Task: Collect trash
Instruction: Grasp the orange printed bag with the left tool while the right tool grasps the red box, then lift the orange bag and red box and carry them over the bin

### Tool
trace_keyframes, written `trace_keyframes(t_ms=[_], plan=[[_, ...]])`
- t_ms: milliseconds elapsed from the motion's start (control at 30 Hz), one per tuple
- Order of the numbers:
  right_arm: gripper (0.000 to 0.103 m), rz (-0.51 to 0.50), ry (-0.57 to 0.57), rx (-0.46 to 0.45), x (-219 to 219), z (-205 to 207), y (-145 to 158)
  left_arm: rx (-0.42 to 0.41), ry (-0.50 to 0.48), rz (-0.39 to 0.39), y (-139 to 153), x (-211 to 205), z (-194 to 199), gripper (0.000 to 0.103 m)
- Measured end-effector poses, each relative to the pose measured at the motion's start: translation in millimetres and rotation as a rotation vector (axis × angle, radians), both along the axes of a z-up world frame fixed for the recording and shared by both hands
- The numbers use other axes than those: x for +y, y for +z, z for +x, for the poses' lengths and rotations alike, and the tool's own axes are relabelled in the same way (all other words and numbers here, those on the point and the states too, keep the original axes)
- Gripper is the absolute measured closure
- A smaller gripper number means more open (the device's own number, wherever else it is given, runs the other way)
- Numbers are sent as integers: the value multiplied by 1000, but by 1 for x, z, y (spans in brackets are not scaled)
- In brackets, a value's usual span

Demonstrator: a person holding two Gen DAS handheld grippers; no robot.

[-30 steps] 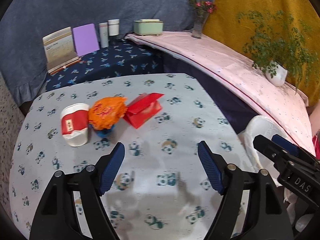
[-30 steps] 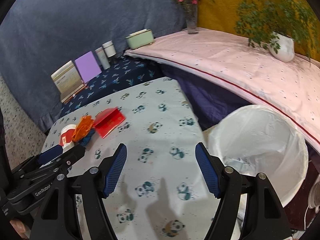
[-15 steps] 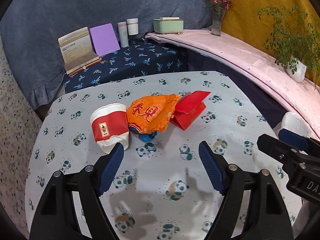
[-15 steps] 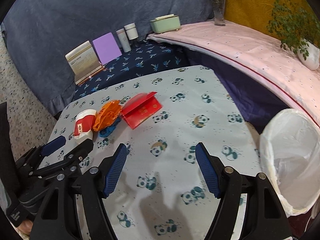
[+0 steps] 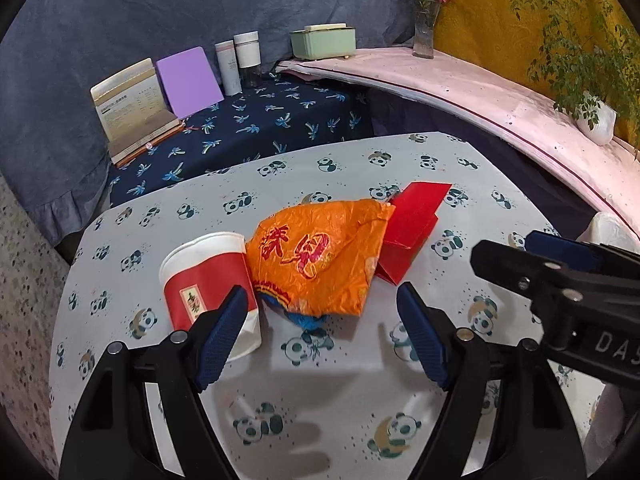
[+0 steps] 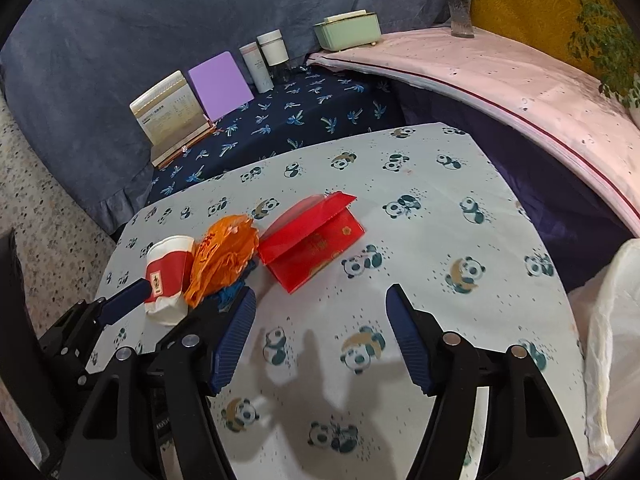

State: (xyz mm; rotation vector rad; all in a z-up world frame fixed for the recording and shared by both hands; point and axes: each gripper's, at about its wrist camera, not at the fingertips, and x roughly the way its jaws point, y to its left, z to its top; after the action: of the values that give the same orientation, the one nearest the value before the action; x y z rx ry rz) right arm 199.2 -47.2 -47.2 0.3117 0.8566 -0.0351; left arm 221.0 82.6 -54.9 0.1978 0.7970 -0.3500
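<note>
On the panda-print table (image 5: 344, 408) lie a red-and-white paper cup (image 5: 208, 280) on its side, a crumpled orange plastic bag (image 5: 316, 256) and a red envelope (image 5: 412, 228). My left gripper (image 5: 320, 336) is open and empty, just short of the orange bag, its left finger over the cup. My right gripper (image 6: 320, 332) is open and empty, short of the red envelope (image 6: 312, 240). The cup (image 6: 168, 276) and orange bag (image 6: 224, 256) lie to its left. A white-lined trash bin (image 6: 612, 320) stands at the table's right edge.
Behind the table a dark blue patterned surface (image 5: 260, 120) holds a booklet (image 5: 132, 108), a purple card (image 5: 188, 80) and two canisters (image 5: 240, 60). A pink shelf (image 5: 480, 92) carries a green box (image 5: 324, 40), a vase (image 5: 424, 36) and a potted plant (image 5: 592, 116).
Both grippers have moved forward and left toward the trash; the cup, bag and envelope now look larger and closer. The bin has slid to the right edge of the right wrist view.
</note>
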Motion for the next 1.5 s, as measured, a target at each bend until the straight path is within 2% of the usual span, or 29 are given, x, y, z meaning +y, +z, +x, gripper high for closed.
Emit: trace_keyframes(t_ms=[100,233,400,433,533,600,800,1000,1500], plan=[[41,16,2,7,1,15,-6,11,-10,1,-6,-3,10,31],[46,51,2,25,2,34,-15,37,-13,-8,-12,-4,20,38],[56,108,1,49,2,54,-28,83,-4,-49,-18,2,32,53],[58,117,3,53,2,57,-30,89,-3,-58,-18,3,33,61],[70,146,14,59,4,64,-36,96,-3,-73,-19,5,36,73],[84,168,28,60,5,65,-38,94,-7,-83,-17,5,36,81],[97,174,33,28,3,54,-31,91,-4,-112,-9,6,30,85],[101,154,11,-28,-8,28,-7,77,-12,-151,10,1,13,91],[102,77,-43,-154,-44,-57,51,11,-110,-224,71,-44,-58,92]])
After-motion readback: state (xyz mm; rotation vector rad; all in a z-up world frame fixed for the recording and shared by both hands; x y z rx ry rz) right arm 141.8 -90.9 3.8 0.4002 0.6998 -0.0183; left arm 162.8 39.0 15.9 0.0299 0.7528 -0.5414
